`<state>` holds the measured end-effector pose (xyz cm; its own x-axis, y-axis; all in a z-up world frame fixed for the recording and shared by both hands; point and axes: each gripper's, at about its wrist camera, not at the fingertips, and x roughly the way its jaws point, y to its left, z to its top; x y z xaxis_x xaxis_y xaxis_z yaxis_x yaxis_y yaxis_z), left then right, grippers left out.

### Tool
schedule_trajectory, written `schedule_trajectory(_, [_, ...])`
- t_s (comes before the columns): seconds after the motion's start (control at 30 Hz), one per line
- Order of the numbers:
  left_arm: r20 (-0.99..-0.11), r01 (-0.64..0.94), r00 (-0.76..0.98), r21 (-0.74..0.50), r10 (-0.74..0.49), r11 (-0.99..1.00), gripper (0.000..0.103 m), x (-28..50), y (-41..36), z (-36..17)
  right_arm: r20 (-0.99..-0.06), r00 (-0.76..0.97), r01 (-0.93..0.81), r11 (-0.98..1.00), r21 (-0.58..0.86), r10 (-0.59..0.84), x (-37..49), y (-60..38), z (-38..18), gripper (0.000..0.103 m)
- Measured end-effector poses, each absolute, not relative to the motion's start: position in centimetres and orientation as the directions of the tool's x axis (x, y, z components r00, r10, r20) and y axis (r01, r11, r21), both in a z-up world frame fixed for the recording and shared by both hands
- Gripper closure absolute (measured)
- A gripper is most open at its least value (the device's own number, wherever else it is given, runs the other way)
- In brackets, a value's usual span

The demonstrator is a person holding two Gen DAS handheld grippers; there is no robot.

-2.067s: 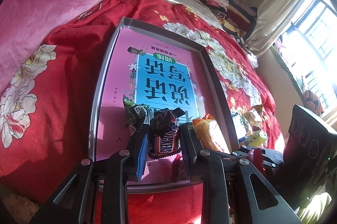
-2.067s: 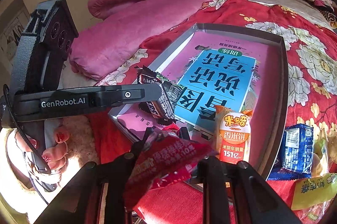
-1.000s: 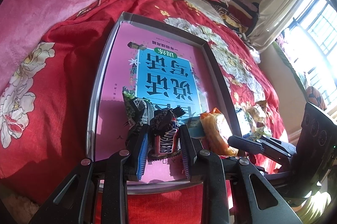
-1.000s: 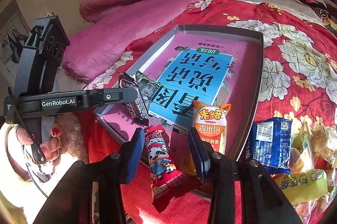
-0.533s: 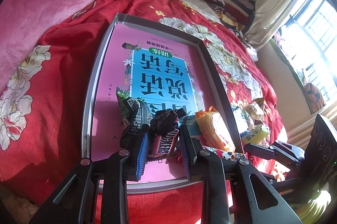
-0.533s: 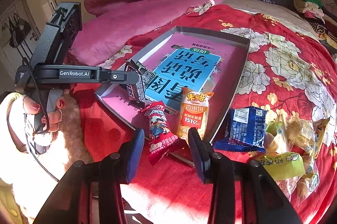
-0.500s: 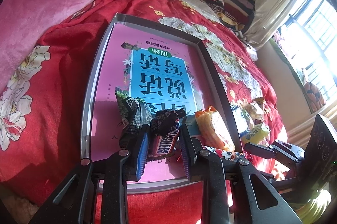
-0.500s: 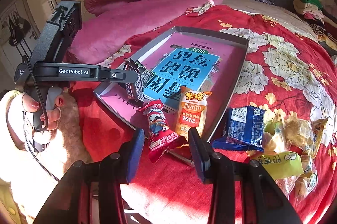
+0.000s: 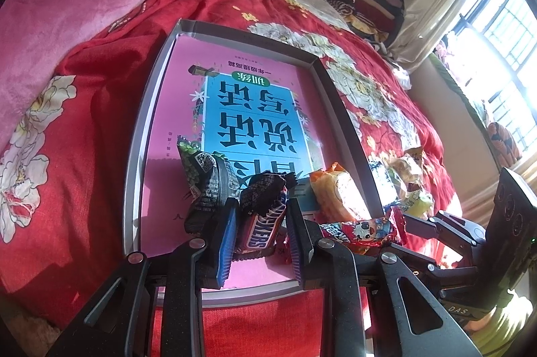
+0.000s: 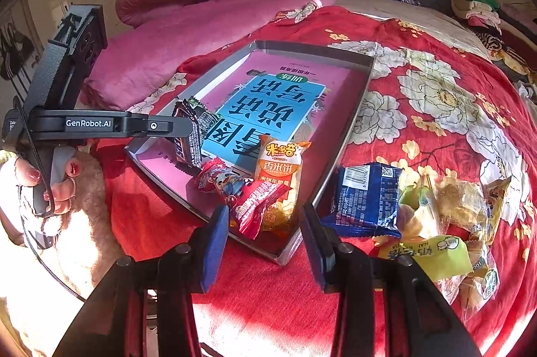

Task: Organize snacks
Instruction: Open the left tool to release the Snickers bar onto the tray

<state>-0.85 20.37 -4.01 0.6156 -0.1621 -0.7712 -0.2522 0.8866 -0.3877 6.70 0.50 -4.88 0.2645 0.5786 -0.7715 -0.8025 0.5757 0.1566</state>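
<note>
Snacks mostly sit at the near end of the shallow grey cardboard tray (image 10: 352, 108) on the red floral bedspread (image 10: 436, 129). Left gripper (image 9: 258, 222) pinches a dark brown Snickers bar (image 9: 260, 219) just over the tray's pink book (image 9: 235, 95). Right gripper (image 10: 265, 219) is spread, nothing in it, hovering over the red crinkly packet (image 10: 248, 199) and orange rice-cracker bag (image 10: 282, 165). Blue wrapper (image 10: 365, 199) lies just outside.

"GenRobot.AI" on the left gripper (image 10: 188, 125), "米多奇 香米饼" on the orange snack pack (image 10: 280, 162), upside-down "SNICKERS" on the chocolate bar (image 9: 260, 231), "DAS" on the right gripper (image 9: 419, 227)
</note>
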Motion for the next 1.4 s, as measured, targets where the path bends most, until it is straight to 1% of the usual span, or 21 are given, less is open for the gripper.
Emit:
schedule_trajectory(0.57, [-0.78, -0.249, 0.608, -0.365, -0.149, 0.897, 0.072, -0.7, 20.0, -4.1, -0.758, 0.28, -0.789, 0.591, 0.169, 0.59, 7.0, 0.9, -4.6, 0.06])
schedule_trajectory(0.63, [-0.778, -0.245, 0.611, -0.364, -0.148, 0.899, 0.069, -0.8, 19.9, -4.0, -0.756, 0.283, -0.786, 0.594, 0.169, 0.59, 7.0, 0.8, -4.6, 0.06])
schedule_trajectory(0.7, [-0.773, -0.239, 0.617, -0.363, -0.148, 0.901, 0.063, -0.8, 19.8, -3.8, -0.754, 0.281, -0.783, 0.596, 0.178, 0.594, 7.1, 0.7, -4.5, 0.06])
schedule_trajectory(0.87, [-0.752, -0.215, 0.641, -0.37, -0.156, 0.904, 0.059, -1.0, 19.5, -3.2, -0.75, 0.284, -0.781, 0.598, 0.18, 0.597, 7.1, 0.7, -4.3, 0.06])
schedule_trajectory(1.13, [-0.748, -0.21, 0.646, -0.367, -0.153, 0.906, 0.052, -0.9, 19.4, -3.0, -0.742, 0.297, -0.775, 0.605, 0.181, 0.601, 7.2, 0.6, -4.0, 0.059])
schedule_trajectory(1.23, [-0.743, -0.209, 0.652, -0.366, -0.15, 0.907, 0.047, -1.1, 19.4, -2.8, -0.738, 0.304, -0.772, 0.609, 0.18, 0.603, 7.2, 0.5, -3.9, 0.056])
schedule_trajectory(1.4, [-0.745, -0.21, 0.653, -0.354, -0.139, 0.911, 0.042, -1.0, 19.2, -2.8, -0.732, 0.311, -0.769, 0.613, 0.181, 0.606, 7.2, 0.3, -3.7, 0.054])
